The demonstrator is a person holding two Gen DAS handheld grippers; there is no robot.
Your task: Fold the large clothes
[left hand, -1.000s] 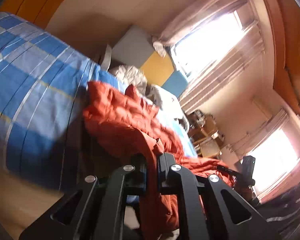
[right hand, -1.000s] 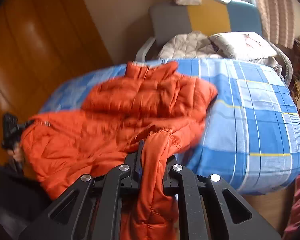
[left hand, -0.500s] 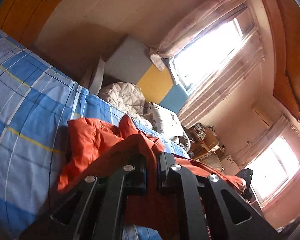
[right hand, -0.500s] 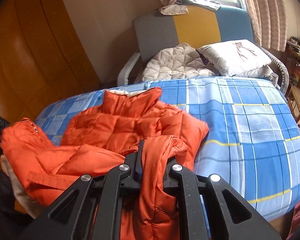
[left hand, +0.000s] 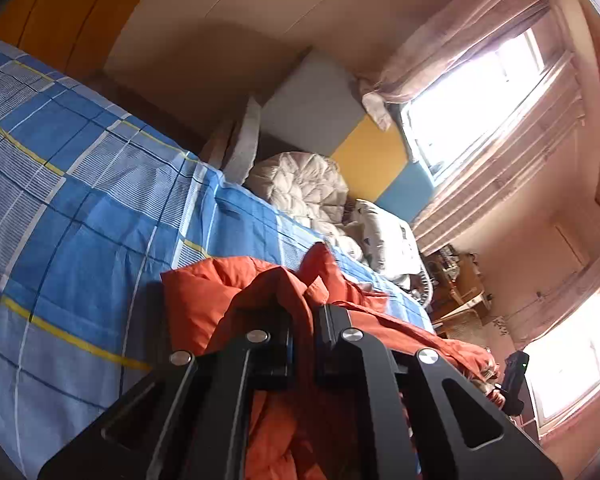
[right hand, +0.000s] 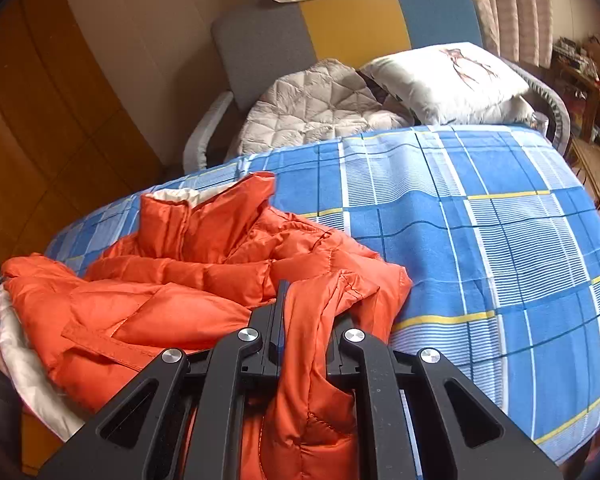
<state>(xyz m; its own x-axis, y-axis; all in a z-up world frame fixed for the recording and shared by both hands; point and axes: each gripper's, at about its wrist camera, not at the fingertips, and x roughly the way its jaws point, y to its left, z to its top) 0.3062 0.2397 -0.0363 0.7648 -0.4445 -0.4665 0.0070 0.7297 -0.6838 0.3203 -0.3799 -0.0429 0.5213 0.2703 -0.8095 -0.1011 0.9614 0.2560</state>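
An orange puffer jacket (right hand: 188, 264) with a white lining lies bunched on a bed with a blue plaid sheet (right hand: 480, 232), collar standing up at the far side. My right gripper (right hand: 306, 320) is shut on a fold of the jacket's edge near the bed's front. My left gripper (left hand: 303, 320) is shut on another part of the same jacket (left hand: 204, 304), held over the sheet (left hand: 80, 220). The other gripper shows as a black shape at the far right of the left wrist view (left hand: 514, 380).
A grey, yellow and blue headboard (right hand: 352, 28) stands behind the bed. A quilted beige cushion (right hand: 316, 108) and a white pillow (right hand: 444, 76) lie at the bed's head. Wooden panelling (right hand: 40, 120) is at the left. A chair and cluttered table (right hand: 592, 92) are at the right.
Both grippers have moved forward over the bed with the jacket held. The jacket's lower part now lies bunched onto the upper part, and more of the plaid sheet shows.
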